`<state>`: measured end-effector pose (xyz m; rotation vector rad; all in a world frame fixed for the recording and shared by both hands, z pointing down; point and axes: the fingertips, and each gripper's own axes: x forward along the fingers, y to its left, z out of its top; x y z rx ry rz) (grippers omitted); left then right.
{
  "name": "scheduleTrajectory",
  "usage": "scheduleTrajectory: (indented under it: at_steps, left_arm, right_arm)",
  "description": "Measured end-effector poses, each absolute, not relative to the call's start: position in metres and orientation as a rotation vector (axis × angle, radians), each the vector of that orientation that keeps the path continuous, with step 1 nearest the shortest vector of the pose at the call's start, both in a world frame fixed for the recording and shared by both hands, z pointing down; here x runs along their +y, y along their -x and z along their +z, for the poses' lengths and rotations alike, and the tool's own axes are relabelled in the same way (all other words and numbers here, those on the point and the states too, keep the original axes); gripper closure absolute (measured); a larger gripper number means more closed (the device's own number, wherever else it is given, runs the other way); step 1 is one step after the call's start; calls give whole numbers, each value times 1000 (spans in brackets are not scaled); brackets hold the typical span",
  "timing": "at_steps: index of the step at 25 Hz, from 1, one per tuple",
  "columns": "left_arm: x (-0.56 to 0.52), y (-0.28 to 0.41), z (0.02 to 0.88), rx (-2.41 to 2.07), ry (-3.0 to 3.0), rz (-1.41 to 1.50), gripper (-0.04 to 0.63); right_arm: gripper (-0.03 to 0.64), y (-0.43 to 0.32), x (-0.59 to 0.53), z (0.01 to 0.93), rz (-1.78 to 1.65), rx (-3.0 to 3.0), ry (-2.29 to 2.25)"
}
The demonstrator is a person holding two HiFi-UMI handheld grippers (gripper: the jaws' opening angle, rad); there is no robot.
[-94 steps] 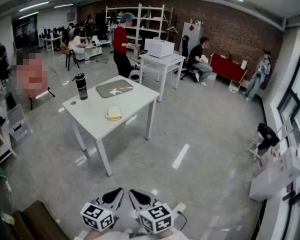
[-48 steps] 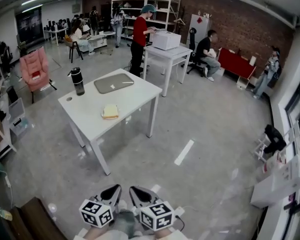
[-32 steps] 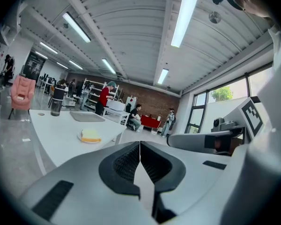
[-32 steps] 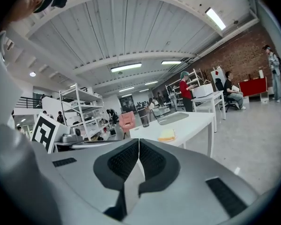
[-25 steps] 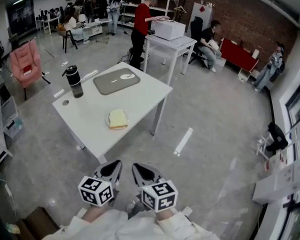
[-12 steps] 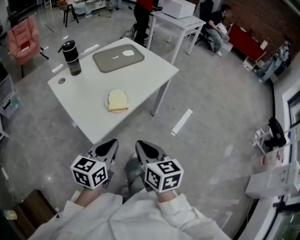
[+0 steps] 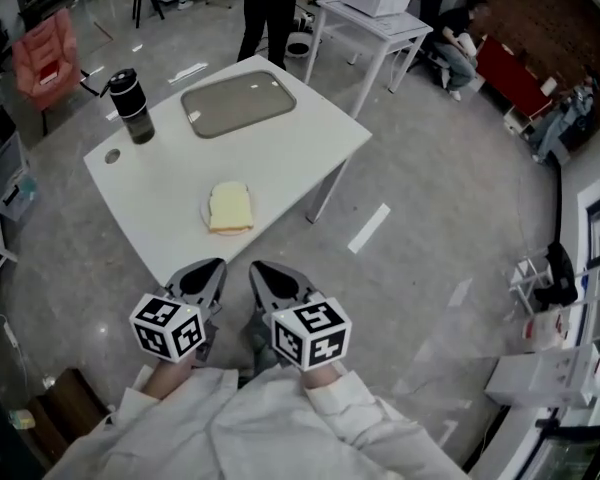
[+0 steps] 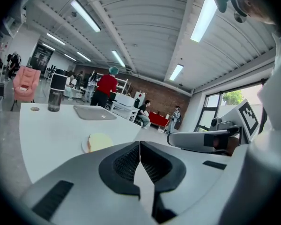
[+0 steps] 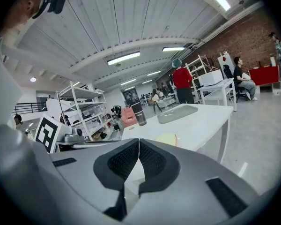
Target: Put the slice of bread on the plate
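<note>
— Where do our tongs stand?
— Left tongs (image 7: 205,273) and right tongs (image 7: 267,274) are both pressed together and empty. They sit side by side, short of the bench (image 7: 320,148).
— And the bread?
— The slice of bread (image 7: 230,206) lies near the bench's front edge, seemingly already over a pale plate (image 7: 205,211). We judge this the approach. Next we need to reach in and spread one pair.

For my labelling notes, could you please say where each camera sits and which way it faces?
Head view: on the person's head, looking steeply down at the table; both sleeves, left gripper and right gripper show.
Left gripper view: on that gripper, facing the table along its shut jaws; right gripper beside.
Right gripper view: likewise, along its shut jaws; left gripper at left.
Shared: all three see the slice of bread.
</note>
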<state>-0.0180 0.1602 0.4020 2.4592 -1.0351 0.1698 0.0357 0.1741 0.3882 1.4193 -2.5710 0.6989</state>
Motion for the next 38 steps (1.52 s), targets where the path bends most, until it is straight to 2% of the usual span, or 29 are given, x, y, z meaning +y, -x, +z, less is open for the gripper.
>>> scheduleTrajectory:
  at_steps: [17,38]
  left_arm:
    - [15,0,423,-1149,-2370,205,586]
    - [-15,17,449,-1189,-2258,199,586]
  right_arm:
    - [601,-38,17,406,830,-2634,-1097]
    - [601,-37,-16,442,913,-2548,-1043]
